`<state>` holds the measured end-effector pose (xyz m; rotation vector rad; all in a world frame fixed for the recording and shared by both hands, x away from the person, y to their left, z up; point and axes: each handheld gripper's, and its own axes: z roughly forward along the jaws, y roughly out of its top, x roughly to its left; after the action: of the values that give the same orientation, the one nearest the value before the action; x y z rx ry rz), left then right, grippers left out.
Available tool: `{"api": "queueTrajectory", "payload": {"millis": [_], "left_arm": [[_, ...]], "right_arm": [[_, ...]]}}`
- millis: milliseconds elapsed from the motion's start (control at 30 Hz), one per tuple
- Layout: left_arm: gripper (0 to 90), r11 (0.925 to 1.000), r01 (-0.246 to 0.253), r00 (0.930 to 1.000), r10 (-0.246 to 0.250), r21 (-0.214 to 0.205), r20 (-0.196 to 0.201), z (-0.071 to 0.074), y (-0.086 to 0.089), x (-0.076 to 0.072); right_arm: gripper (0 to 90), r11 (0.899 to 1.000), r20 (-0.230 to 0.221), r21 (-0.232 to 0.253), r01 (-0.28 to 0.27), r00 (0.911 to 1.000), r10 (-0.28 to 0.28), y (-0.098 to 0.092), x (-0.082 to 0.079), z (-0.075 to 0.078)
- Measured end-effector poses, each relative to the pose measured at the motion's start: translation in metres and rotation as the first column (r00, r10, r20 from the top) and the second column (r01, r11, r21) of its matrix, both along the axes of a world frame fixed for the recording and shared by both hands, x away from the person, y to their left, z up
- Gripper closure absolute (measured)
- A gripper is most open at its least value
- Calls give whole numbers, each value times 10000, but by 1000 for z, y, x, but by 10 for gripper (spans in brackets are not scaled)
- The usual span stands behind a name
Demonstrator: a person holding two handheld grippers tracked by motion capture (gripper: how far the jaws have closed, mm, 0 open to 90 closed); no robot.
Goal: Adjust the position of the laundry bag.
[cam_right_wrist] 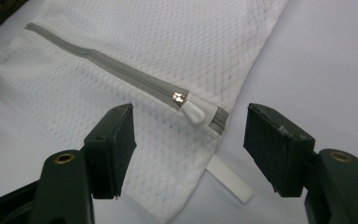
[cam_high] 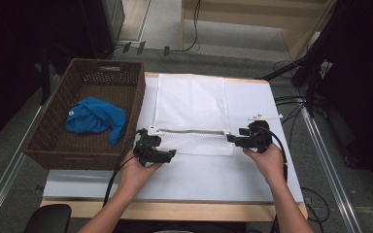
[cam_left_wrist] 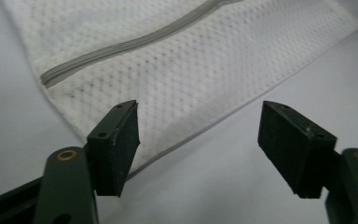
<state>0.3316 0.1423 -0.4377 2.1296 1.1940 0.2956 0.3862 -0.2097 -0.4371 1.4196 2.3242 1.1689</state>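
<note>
We saw a white mesh bag (cam_high: 193, 114) lying flat on the surface (cam_high: 252, 170), just right of a brown basket (cam_high: 126, 77) that held a blue cloth (cam_high: 94, 116). A grey zipper (cam_high: 189, 131) ran across the bag near its front edge.

At the bag's front left corner, the left gripper (cam_high: 172, 153) hovered with its fingers (cam_left_wrist: 116, 144) spread wide apart and nothing between them. In the left gripper view, the bag's corner (cam_left_wrist: 168, 93) lay just beyond the fingers, with its zipper end (cam_left_wrist: 51, 77) farther up and to the left. We could not tell whether the left finger touched the mesh.

At the bag's front right corner, the right gripper (cam_high: 229, 138) pointed toward the zipper's end. In the right gripper view, its fingers (cam_right_wrist: 112, 144) stood well apart and held nothing. The zipper's metal slider (cam_right_wrist: 179, 98) and white pull tab (cam_right_wrist: 193, 112) lay on the bag just ahead of them, between the two fingers' lines. A white strap (cam_right_wrist: 228, 184) stuck out from under the bag's corner onto the surface.
</note>
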Motion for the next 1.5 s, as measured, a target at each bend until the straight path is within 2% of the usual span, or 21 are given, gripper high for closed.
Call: {"api": "queueTrajectory", "payload": {"millis": [133, 200, 267, 300, 400, 500, 567, 600, 700, 800, 833, 900, 933, 1000, 1067, 1100, 1267, 1333, 1400, 1467, 1500], "left_arm": [[262, 9988, -488, 9988, 489, -107, 78, -5, 3, 1], [206, 9977, -676, 9976, 676, 50, 120, -6, 1, 1], [203, 9971, -753, 9972, 753, 98, -9, -9, 1, 3], [160, 9948, -984, 9951, 984, 279, 12, -13, 1, 4], [165, 9931, -1111, 9938, 1108, 368, 89, -16, 1, 4], [146, 9911, -1254, 9919, 1261, 436, -135, -19, 0, 7], [147, 9899, -1363, 9903, 1372, 394, -222, -22, 0, 8], [146, 9896, -1413, 9898, 1416, 274, -128, -24, 1, 7], [148, 9893, -1422, 9898, 1425, 322, -62, -25, 2, 6], [145, 9875, -1535, 9881, 1536, 353, -5, -26, 1, 5], [143, 9870, -1566, 9877, 1566, 364, 24, -26, 1, 4], [142, 9860, -1607, 9870, 1604, 436, 99, -27, 0, 2], [141, 9856, -1625, 9867, 1621, 476, 123, -27, 0, 1], [140, 9826, -1809, 9835, 1805, 413, 119, -27, 0, 1], [137, 9813, -1884, 9820, 1879, 396, 180, -28, 0, -1], [138, 9816, -1863, 9823, 1853, 427, 263, -28, 0, -1], [147, 9772, -1865, 9815, 1806, 1015, 642, -31, -6, -4], [166, 9742, -1879, 9806, 1788, 1254, 807, -32, -9, -6], [181, 9748, -1860, 9809, 1770, 1234, 806, -31, -7, -6], [271, 9747, -1910, 9800, 1826, 1162, 797, -30, -4, -5], [271, 9745, -1912, 9799, 1825, 1176, 808, -29, -3, -5]], "right_arm": [[349, 9998, 31, -159, 92, 10000, -92, 3, 9, -1], [349, 9996, -98, -122, 245, 9996, -246, 6, 18, -3], [349, 9993, -154, -247, 276, 9995, -280, 7, 22, -3], [351, 9988, -130, -370, 320, 9994, -325, 10, 28, -4], [350, 9985, -44, -371, 414, 9991, -416, 16, 39, -5], [344, 9966, -70, -673, 482, 9988, -488, 23, 49, -9], [344, 9965, 0, -623, 561, 9984, -562, 25, 52, -10], [345, 9968, 6, -370, 709, 9975, -709, 27, 58, -15], [330, 9953, -58, -485, 833, 9965, -837, 27, 65, -23], [317, 9946, -160, -430, 946, 9953, -953, 26, 69, -27], [306, 9938, -386, -622, 927, 9947, -952, 27, 72, -27], [303, 9914, -244, -1042, 791, 9963, -821, 29, 75, -24], [307, 9924, -7, -943, 787, 9969, -791, 31, 76, -23], [310, 9925, -23, -872, 862, 9962, -868, 32, 77, -23], [308, 9915, -405, -997, 840, 9953, -884, 31, 80, -27], [315, 9912, -360, -1046, 815, 9957, -856, 32, 80, -30], [323, 9905, -253, -1176, 707, 9969, -742, 39, 81, -31], [327, 9884, -224, -1342, 707, 9970, -744, 43, 83, -32], [328, 9863, -197, -1446, 800, 9963, -837, 46, 84, -34], [340, 9859, -47, -1442, 847, 9963, -863, 48, 85, -35], [340, 9859, -47, -1442, 847, 9963, -863, 48, 85, -35]]}}
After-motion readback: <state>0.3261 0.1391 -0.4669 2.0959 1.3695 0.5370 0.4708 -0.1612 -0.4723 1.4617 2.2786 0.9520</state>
